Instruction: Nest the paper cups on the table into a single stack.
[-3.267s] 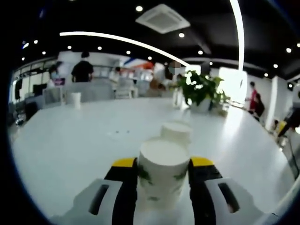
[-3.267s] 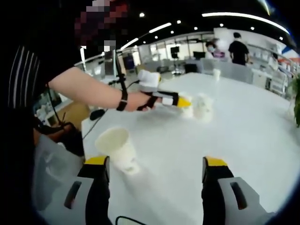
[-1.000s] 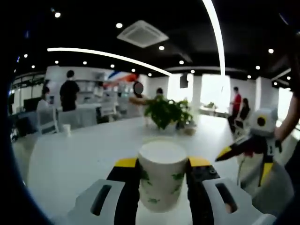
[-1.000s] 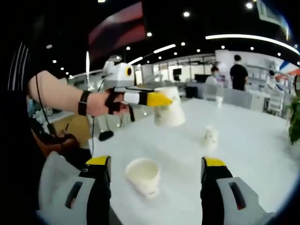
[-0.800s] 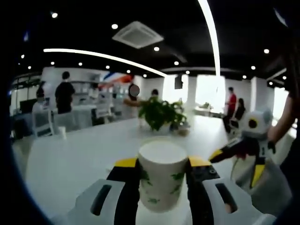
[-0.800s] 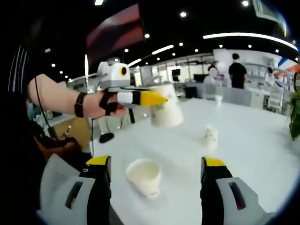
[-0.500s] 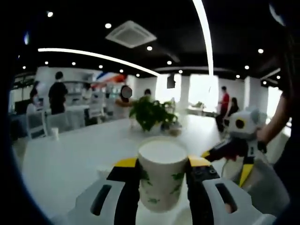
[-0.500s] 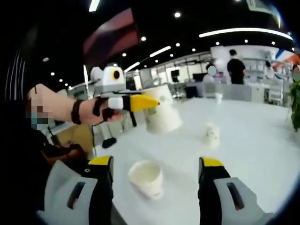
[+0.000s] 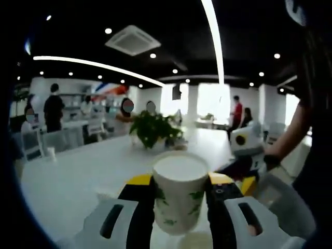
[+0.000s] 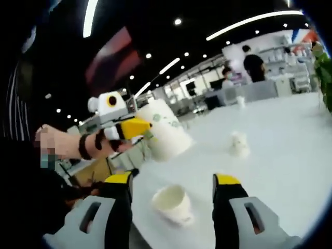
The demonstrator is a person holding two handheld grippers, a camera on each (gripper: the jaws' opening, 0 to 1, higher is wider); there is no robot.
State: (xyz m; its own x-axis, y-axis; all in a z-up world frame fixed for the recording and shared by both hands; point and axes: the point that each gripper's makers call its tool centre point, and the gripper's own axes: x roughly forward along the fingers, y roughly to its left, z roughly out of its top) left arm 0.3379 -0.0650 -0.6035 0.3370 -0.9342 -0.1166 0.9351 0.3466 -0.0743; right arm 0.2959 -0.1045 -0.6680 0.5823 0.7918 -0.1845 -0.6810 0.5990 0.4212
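Left gripper (image 9: 179,194): I see its fingers clamped on a leaf-printed paper cup (image 9: 179,194), held above the white desk (image 9: 67,176). Right gripper (image 10: 174,199): fingers spread wide, holding nothing, with an open cup (image 10: 172,203) standing on the desk between them. A third cup (image 10: 239,143) stands farther off.

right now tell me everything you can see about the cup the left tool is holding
The held paper cup is white with a green leaf print on its wall. In the left gripper view it sits between the left tool's yellow-tipped jaws, which clamp its sides. In the right gripper view the same cup hangs tilted in the air above the white table, over an open cup standing there, touching neither.
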